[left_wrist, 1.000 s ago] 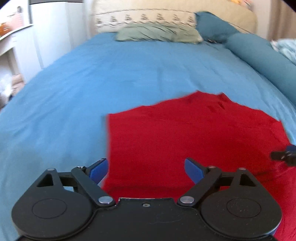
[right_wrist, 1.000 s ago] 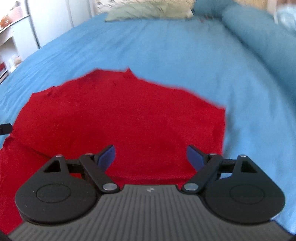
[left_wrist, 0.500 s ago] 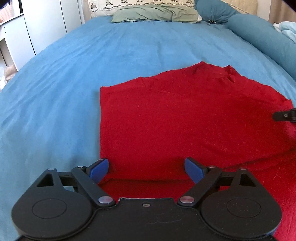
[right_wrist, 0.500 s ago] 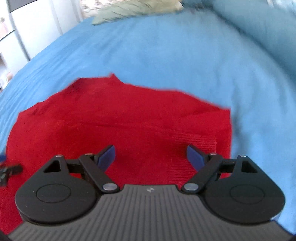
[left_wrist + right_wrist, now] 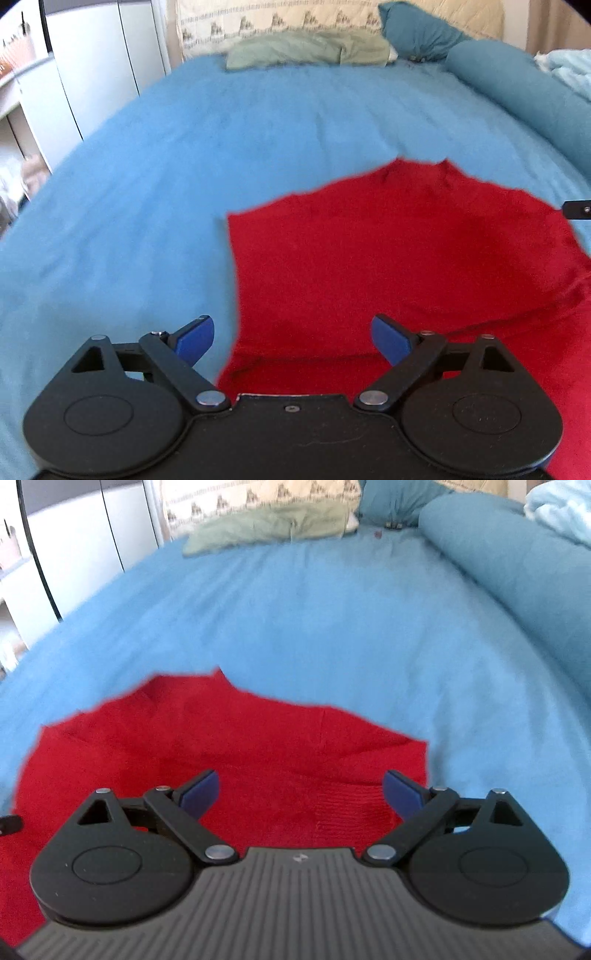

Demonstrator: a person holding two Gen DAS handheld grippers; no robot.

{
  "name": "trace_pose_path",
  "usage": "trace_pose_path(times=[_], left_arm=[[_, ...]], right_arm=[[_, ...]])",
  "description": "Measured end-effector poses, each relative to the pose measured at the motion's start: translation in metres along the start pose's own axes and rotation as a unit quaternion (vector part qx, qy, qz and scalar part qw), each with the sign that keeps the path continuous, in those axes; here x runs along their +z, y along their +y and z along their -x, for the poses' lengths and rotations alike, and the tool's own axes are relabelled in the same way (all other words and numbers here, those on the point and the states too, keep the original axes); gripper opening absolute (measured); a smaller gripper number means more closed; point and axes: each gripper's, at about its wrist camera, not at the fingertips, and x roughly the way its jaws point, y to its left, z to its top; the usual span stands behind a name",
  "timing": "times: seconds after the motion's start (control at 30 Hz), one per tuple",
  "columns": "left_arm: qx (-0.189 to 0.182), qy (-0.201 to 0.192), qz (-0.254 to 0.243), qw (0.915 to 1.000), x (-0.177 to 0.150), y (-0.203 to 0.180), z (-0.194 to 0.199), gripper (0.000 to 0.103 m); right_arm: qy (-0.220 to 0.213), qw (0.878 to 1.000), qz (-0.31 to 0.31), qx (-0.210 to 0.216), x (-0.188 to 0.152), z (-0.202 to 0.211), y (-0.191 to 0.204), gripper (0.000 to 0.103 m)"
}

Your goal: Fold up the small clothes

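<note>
Left gripper (image 5: 293, 338) fingers spread wide, nothing between; right gripper (image 5: 301, 792) likewise wide, holding nothing. Red garment (image 5: 399, 258) lies on blue bedspread (image 5: 184, 177), folded layer on top; near part hidden under both grippers (garment type hard to tell, edges blurred). Green pillow (image 5: 306, 53) and teal bolster (image 5: 517, 85) at far end, white cabinet (image 5: 99, 66) left. Both grippers hover low over garment's near edge.

Setting: home bedroom. Blue bedspread (image 5: 207, 155) covers a wide bed; green pillow (image 5: 306, 50) and teal pillow (image 5: 413, 31) against a patterned cream headboard (image 5: 280, 18). White wardrobe doors (image 5: 99, 62) stand left of the bed.
</note>
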Motion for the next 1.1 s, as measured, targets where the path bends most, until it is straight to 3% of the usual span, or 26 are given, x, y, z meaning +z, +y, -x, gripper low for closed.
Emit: trace_pose_path(times=[0.03,0.13,0.17,0.27,0.3,0.47,0.6,0.73,0.93,1.1], left_arm=[[-0.001,-0.007,-0.002,1.0,0.0,0.003,0.014,0.095],[-0.003,-0.015,-0.009,0.9998,-0.008,0.017,0.062,0.095],[-0.005,-0.014,-0.009,0.9999,-0.013,0.021,0.074,0.095],[-0.017,0.009,0.006,0.9998,-0.034,0.035,0.113,0.095],[-0.024,0.02,0.014,0.9994,-0.046,0.04,0.125,0.095],[-0.022,0.064,0.013,0.9976,-0.101,0.04,0.162,0.095],[-0.031,0.099,0.037,0.9939,-0.149,0.035,0.177,0.09],[-0.041,0.135,0.046,0.989,-0.185,0.027,0.169,0.076],[-0.041,0.162,0.036,0.9853,-0.219,0.023,0.162,0.067],[-0.048,0.153,0.04,0.9863,-0.226,0.027,0.162,0.066]], right_arm=[[-0.012,1.0,0.002,0.003,0.003,0.035,-0.002,0.103],[-0.015,1.0,0.012,-0.002,0.001,0.07,0.001,0.103],[-0.011,1.0,0.019,-0.002,-0.007,0.106,0.003,0.103],[0.002,1.0,0.016,0.0,-0.022,0.142,0.004,0.103],[0.017,1.0,0.004,0.002,-0.036,0.17,0.002,0.103],[0.053,0.998,-0.023,-0.003,-0.093,0.224,-0.001,0.103],[0.076,0.997,-0.026,-0.016,-0.133,0.244,0.002,0.103],[0.128,0.991,-0.019,-0.032,-0.204,0.248,0.007,0.103],[0.166,0.984,-0.024,-0.057,-0.256,0.248,0.01,0.09],[0.186,0.98,-0.043,-0.06,-0.291,0.249,0.017,0.077]])
